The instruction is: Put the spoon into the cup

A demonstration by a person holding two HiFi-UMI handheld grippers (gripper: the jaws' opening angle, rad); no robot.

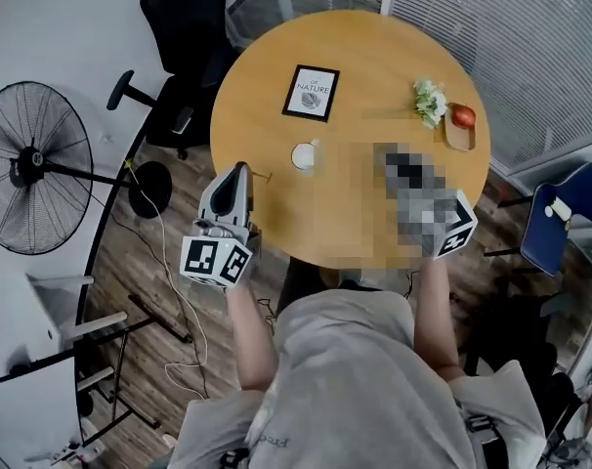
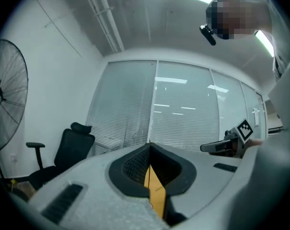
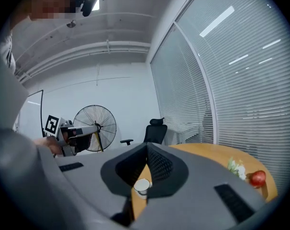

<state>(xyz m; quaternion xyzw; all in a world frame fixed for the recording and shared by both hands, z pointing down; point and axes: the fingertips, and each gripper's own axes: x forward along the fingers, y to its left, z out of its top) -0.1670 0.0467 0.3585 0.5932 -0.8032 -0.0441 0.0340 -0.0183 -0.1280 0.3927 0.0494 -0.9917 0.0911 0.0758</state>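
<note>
A white cup (image 1: 304, 155) stands on the round wooden table (image 1: 355, 57), near its front edge. Just left of the cup lies a thin, short item (image 1: 265, 175) that may be the spoon; it is too small to tell. My left gripper (image 1: 243, 168) hovers at the table's left front rim, a little left of that item. It is shut and holds nothing (image 2: 149, 145). My right gripper (image 1: 399, 169) is over the table to the right of the cup, partly under a mosaic patch. Its tips meet (image 3: 147, 146), and the cup (image 3: 142, 186) shows beyond them.
A framed print (image 1: 311, 93) lies at the table's back. White flowers (image 1: 430, 99) and a red apple (image 1: 463, 116) on a small wooden tray sit at the right. A black office chair (image 1: 184, 27), a standing fan (image 1: 27, 169) and a blue chair (image 1: 570, 213) surround the table.
</note>
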